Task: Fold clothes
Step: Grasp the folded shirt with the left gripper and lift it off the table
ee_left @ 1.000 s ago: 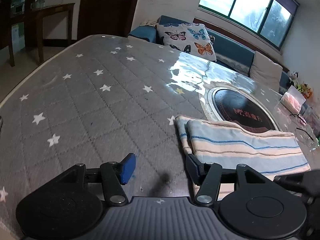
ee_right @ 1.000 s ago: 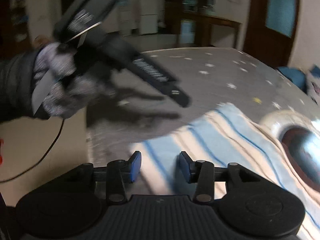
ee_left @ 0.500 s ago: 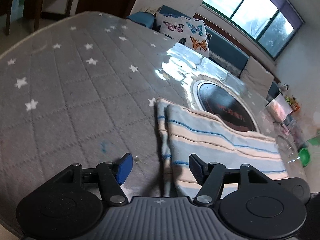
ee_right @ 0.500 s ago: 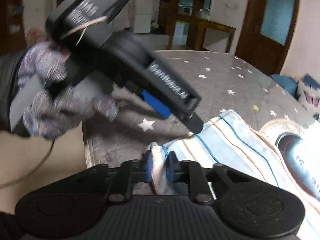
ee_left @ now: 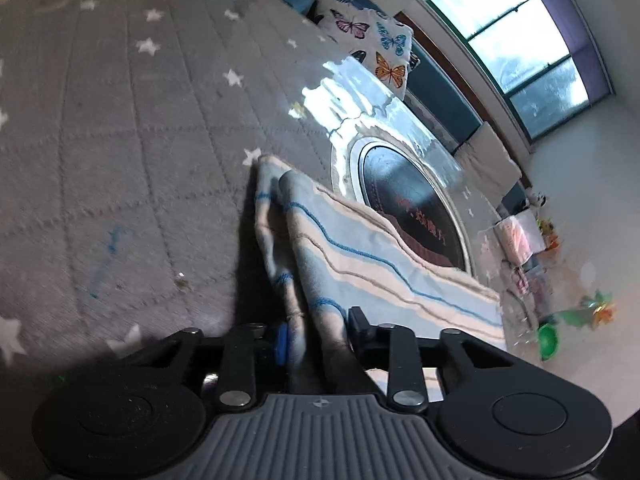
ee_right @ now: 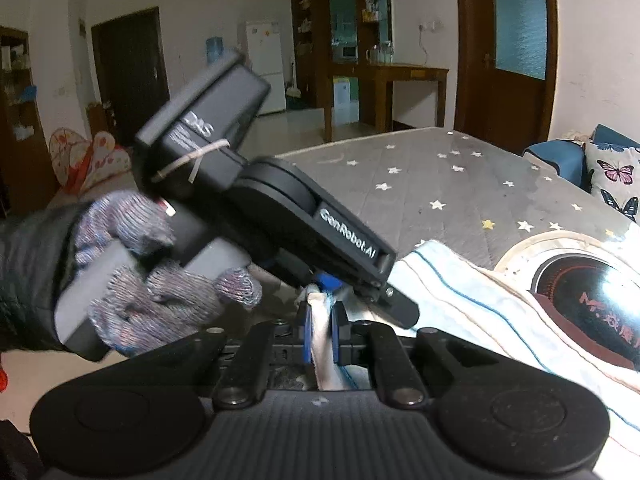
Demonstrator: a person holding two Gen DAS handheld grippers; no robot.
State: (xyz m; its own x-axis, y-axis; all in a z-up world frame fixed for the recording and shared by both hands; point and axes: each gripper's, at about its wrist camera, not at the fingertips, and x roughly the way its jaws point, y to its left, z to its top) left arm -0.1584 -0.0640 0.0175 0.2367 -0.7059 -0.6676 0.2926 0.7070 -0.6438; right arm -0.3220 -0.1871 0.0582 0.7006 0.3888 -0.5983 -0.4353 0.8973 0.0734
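A folded cloth with blue, cream and tan stripes (ee_left: pixel 360 248) lies on the grey star-patterned table cover (ee_left: pixel 120 140). Its far edge overlaps the round black hob (ee_left: pixel 412 208). My left gripper (ee_left: pixel 318 338) has the cloth's near left corner bunched between its jaws, which are closing, and the fabric touches both pads. My right gripper (ee_right: pixel 322 336) is shut on a near edge of the same cloth (ee_right: pixel 460 292), with a white fold pinched between the blue pads. In the right wrist view the left gripper (ee_right: pixel 360 294) sits just beyond, held by a gloved hand (ee_right: pixel 160 280).
A butterfly cushion (ee_left: pixel 372 40) leans on a blue sofa behind the table. Bags, glassware and a green bowl (ee_left: pixel 548 338) crowd the table's right end. Beyond the table stand a wooden side table (ee_right: pixel 388 76), doors and a white fridge.
The left gripper came down over the cloth's corner and its jaws narrowed around it. The right gripper shut on the cloth's edge and rose a little.
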